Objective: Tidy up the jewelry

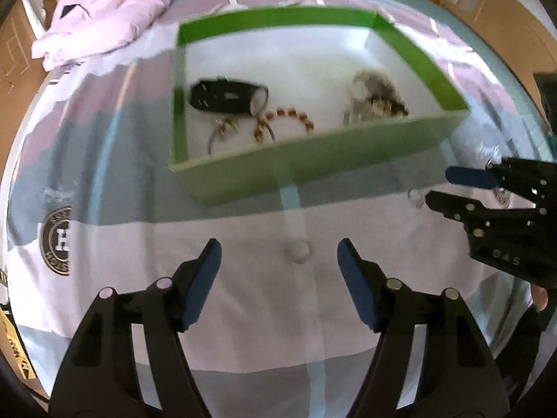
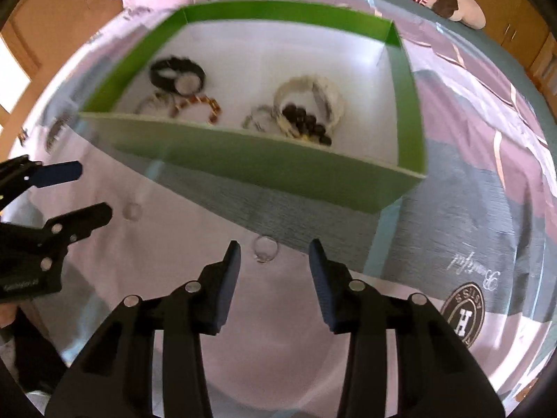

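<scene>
One ring (image 2: 265, 249) flat, stone toward right gripper (image 2: 275, 256).

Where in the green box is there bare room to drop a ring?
The far half of the box, along its back wall, is bare white floor. So is the strip beside the right wall. The near half is crowded: black watch and amber bracelet on the left, white bracelets and dark beads in the middle.

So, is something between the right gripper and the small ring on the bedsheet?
Nothing visible. The right gripper is open, and the ring lies on bare sheet just ahead of its fingertips. On the way into the green box, only the box's near wall rises.
</scene>
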A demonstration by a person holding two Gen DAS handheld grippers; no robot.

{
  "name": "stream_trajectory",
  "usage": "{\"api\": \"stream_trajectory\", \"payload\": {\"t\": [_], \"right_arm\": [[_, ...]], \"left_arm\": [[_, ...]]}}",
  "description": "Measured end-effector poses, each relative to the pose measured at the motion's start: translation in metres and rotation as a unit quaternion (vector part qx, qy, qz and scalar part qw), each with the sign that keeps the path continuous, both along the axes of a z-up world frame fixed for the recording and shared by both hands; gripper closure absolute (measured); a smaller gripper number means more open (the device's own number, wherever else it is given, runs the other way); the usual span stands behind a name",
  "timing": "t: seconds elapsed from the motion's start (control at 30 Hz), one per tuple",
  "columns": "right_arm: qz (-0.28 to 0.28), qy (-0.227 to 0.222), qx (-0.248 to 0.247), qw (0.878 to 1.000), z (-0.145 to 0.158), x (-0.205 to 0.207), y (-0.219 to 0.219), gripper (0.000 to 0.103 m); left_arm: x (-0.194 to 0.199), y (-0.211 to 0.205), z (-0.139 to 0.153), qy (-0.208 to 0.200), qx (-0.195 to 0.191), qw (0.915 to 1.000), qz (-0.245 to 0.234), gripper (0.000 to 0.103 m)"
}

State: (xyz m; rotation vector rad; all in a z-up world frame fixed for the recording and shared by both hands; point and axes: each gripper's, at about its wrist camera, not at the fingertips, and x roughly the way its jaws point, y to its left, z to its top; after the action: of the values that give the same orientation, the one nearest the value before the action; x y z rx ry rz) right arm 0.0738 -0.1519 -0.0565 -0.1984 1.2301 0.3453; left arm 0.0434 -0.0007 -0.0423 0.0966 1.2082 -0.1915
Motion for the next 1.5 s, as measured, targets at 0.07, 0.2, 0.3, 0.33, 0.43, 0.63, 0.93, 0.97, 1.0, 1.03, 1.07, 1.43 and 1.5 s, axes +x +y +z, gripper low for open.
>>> {"api": "stream_trajectory", "payload": {"t": [0.07, 0.2, 0.3, 0.33, 0.43, 0.63, 0.93, 0.97, 1.0, 1.03, 1.07, 1.43, 1.5], "right_arm": [[0.008, 0.009, -0.01, 1.0, -0.013, 0.001, 0.006, 0.061], [0.025, -0.008, -0.031, 0.999, -0.022, -0.002, 0.016, 0.067], [0.035, -0.002, -0.02, 0.999, -0.021, -0.004, 0.018, 0.085], [0.041, -0.003, -0.022, 0.999, -0.021, -0.005, 0.019, 0.085], [0.045, 0.006, -0.022, 0.999, -0.019, -0.008, 0.019, 0.085], [0.03, 0.022, -0.034, 0.999, -0.018, -0.008, 0.013, 0.085], [0.033, 0.024, -0.044, 0.998, -0.025, -0.01, 0.021, 0.085], [0.033, 0.024, -0.044, 0.998, -0.025, -0.007, 0.021, 0.085], [0.033, 0.024, -0.044, 0.998, -0.025, -0.005, 0.022, 0.085], [0.033, 0.024, -0.045, 0.998, -0.025, -0.002, 0.023, 0.085], [0.033, 0.024, -0.045, 0.998, -0.025, -0.007, 0.022, 0.085], [0.035, 0.02, -0.05, 0.998, -0.024, -0.008, 0.023, 0.085], [0.035, 0.02, -0.051, 0.998, -0.024, -0.009, 0.023, 0.085]], "left_arm": [[-0.001, -0.004, -0.013, 0.013, 0.014, 0.9998, -0.006, 0.033], [-0.003, -0.007, -0.018, 0.018, 0.014, 0.9997, -0.013, 0.03], [-0.005, -0.007, -0.017, 0.014, 0.011, 0.9997, -0.017, 0.029], [-0.005, -0.008, -0.017, 0.014, 0.011, 0.9997, -0.017, 0.029], [-0.004, -0.009, -0.018, 0.013, 0.015, 0.9996, -0.018, 0.029], [-0.011, -0.023, -0.024, 0.006, 0.023, 0.9986, -0.046, 0.025], [-0.006, -0.024, -0.036, 0.006, 0.027, 0.9988, -0.041, 0.033], [-0.006, -0.023, -0.035, 0.003, 0.029, 0.9988, -0.038, 0.035], [-0.006, -0.023, -0.035, 0.001, 0.032, 0.9987, -0.039, 0.039], [-0.007, -0.022, -0.035, 0.0, 0.031, 0.9987, -0.041, 0.044], [-0.007, -0.023, -0.034, 0.0, 0.029, 0.9986, -0.044, 0.045], [-0.013, -0.031, -0.029, -0.005, 0.029, 0.9979, -0.058, 0.086], [-0.011, -0.028, -0.029, -0.005, 0.029, 0.9979, -0.058, 0.086]]}}
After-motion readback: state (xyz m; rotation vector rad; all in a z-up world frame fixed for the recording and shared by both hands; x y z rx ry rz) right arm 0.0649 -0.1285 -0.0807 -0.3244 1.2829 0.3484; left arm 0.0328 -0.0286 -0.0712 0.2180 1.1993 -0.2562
